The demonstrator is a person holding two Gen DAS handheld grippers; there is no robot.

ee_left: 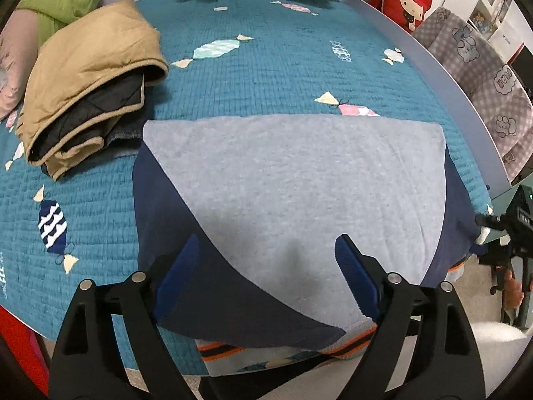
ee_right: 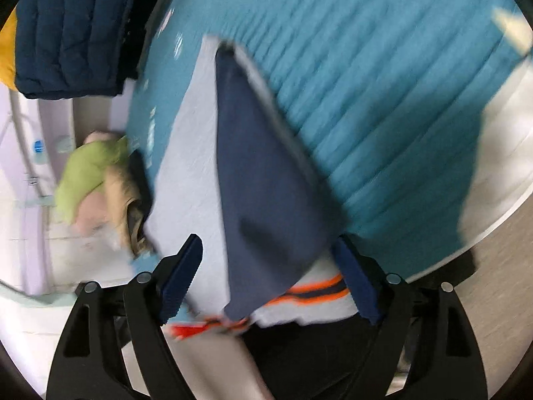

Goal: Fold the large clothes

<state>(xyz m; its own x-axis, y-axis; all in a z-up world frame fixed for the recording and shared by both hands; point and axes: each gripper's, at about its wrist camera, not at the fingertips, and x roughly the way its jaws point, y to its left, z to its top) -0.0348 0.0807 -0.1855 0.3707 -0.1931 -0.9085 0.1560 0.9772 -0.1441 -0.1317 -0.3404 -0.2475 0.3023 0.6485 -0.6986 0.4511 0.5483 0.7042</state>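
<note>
Sweatshirt [ee_left: 293, 183]: grey with navy sleeves, lay flat on the bed near its front edge, sleeves folded in, orange-striped hem [ee_left: 220, 350] hanging over the edge.
Left hand-held gripper [ee_left: 266, 280]: hovered over the near part of the sweatshirt, jaws wide apart, clamped on nothing.
Right hand-held gripper [ee_right: 269, 280]: jaws spread either side of the navy sleeve [ee_right: 263, 200], gripped nothing; view blurred.
Bed quilt [ee_left: 266, 66]: teal, candy-patterned.
Tan jacket [ee_left: 90, 86]: folded, just left of the sweatshirt.
Navy puffer jacket [ee_right: 73, 30]: at the far edge.
</note>
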